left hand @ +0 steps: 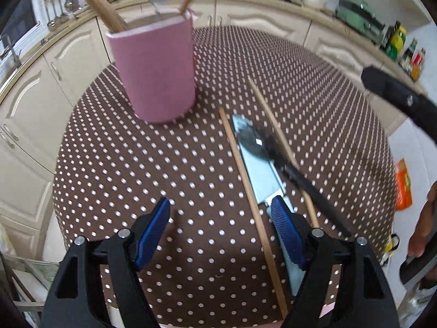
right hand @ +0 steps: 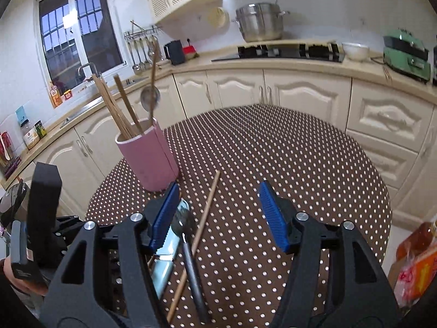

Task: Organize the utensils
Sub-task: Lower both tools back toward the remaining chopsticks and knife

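Knife: beside holder; stiff, sharp, slick blade, so take by pale handle. Left gripper wide, empty; right gripper wide, empty.

Bright indoor light, fisheye-bent edges, slight motion blur

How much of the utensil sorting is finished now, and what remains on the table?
Done: the pink holder already stands with several chopsticks and a ladle in it. In hand: nothing; the left claw and right claw are both open above the table. Left: a knife, a dark spoon and two chopsticks lying on the dotted tablecloth.
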`<state>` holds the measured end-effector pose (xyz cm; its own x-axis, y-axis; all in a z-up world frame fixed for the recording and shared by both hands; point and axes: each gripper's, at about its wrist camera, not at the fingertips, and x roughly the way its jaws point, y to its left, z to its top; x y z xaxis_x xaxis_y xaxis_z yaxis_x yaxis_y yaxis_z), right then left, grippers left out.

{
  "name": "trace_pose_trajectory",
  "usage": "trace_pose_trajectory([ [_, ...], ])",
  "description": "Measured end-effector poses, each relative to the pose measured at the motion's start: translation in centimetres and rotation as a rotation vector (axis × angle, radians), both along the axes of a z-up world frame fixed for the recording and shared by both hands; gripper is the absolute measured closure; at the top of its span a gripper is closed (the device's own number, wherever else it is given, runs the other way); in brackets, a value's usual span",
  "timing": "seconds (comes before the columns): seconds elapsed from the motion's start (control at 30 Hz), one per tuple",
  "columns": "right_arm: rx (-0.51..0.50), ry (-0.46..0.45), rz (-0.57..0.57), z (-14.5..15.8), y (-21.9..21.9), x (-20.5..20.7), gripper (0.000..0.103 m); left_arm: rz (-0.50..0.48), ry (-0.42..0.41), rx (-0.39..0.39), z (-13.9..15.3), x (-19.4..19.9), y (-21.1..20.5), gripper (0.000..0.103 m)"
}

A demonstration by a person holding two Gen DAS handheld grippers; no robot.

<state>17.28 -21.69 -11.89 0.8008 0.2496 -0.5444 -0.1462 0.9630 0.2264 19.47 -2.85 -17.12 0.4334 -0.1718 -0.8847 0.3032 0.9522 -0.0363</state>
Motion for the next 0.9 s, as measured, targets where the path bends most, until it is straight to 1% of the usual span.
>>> trace_pose_trajectory([
  [0.07, 0.005, 0.016, 0.0, -0.5, -0.3, 0.0, 0.041, -0.011, 0.008, 0.024, -0.8, 0.0, -0.5, 0.028],
  [0.13, 0.007, 0.027, 0.002, -0.9, -0.5, 0.0, 0.04, -0.014, -0.006, 0.045, -1.1, -0.1, -0.5, 0.028],
  [0.2, 0.008, 0.04, 0.005, -1.2, -0.6, 0.3, 0.04, -0.004, 0.007, 0.089, -1.7, 0.1, -0.6, 0.028],
  [0.3, 0.01, 0.058, 0.011, -1.6, -0.7, 0.6, 0.04, -0.014, 0.005, 0.085, -2.0, 0.2, -0.5, 0.028],
  [0.4, -0.008, 0.095, 0.02, -2.1, -0.5, 1.4, 0.04, 0.014, 0.025, 0.069, -2.1, 0.9, -0.2, 0.028],
  [0.53, -0.057, 0.179, 0.041, -2.9, 0.4, 3.0, 0.04, 0.012, 0.023, 0.074, -2.0, 2.7, 0.1, 0.029],
  [0.63, -0.089, 0.267, 0.057, -3.8, 1.2, 4.6, 0.04, 0.003, 0.016, 0.061, -1.7, 3.4, 0.0, 0.043],
  [0.7, -0.104, 0.315, 0.069, -4.3, 1.7, 5.6, 0.04, 0.004, 0.017, 0.056, -1.4, 3.7, 0.0, 0.058],
  [0.73, -0.1, 0.334, 0.08, -4.5, 2.0, 6.1, 0.04, 0.007, 0.018, 0.053, -1.3, 4.0, 0.2, 0.061],
  [0.77, -0.097, 0.347, 0.087, -4.7, 2.2, 6.3, 0.04, 0.012, 0.017, 0.051, -1.2, 4.1, 0.4, 0.07],
  [0.8, -0.105, 0.365, 0.092, -4.8, 2.6, 6.7, 0.04, 0.02, 0.016, 0.05, -1.1, 4.1, 0.4, 0.081],
  [0.83, -0.123, 0.376, 0.098, -4.9, 3.2, 7.1, 0.04, 0.032, 0.016, 0.045, -1.0, 4.4, 1.1, 0.088],
  [0.87, -0.132, 0.382, 0.105, -5.0, 3.5, 7.3, 0.04, 0.058, 0.019, 0.032, -1.1, 4.3, 1.6, 0.097],
  [0.9, -0.14, 0.394, 0.113, -5.0, 4.0, 7.7, 0.04, 0.073, 0.028, 0.001, -1.1, 4.0, 2.1, 0.097],
])
